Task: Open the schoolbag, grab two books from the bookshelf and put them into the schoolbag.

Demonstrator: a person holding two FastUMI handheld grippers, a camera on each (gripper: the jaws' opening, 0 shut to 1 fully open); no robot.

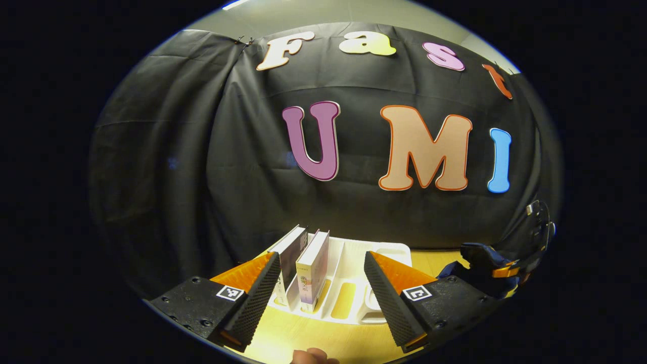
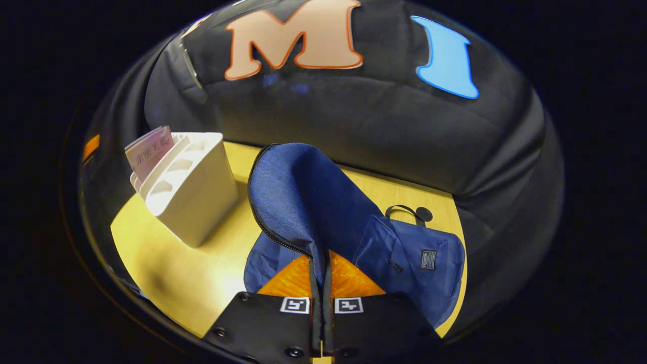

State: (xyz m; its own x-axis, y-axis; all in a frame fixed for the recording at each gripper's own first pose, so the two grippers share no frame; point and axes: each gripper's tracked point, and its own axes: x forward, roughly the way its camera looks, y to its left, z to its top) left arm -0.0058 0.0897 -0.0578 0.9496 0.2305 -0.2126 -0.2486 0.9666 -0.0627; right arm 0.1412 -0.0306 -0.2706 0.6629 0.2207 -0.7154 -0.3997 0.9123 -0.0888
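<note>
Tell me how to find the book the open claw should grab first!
Look on the yellow wooden table for the white slotted bookshelf. Two books stand upright in its left slots, straight ahead of the open left claw. The nearer book has a pale cream spine and stands right of its darker neighbour.

Schoolbag (image 2: pixel 303 197) deep blue, woven texture, black zipper edging, small dark label patch. Bookshelf (image 2: pixel 194 189) plain white. Tabletop (image 2: pixel 167 263) yellow wood; one book (image 1: pixel 312 268) cream-covered, another's (image 2: pixel 150 151) cover pinkish.
</note>
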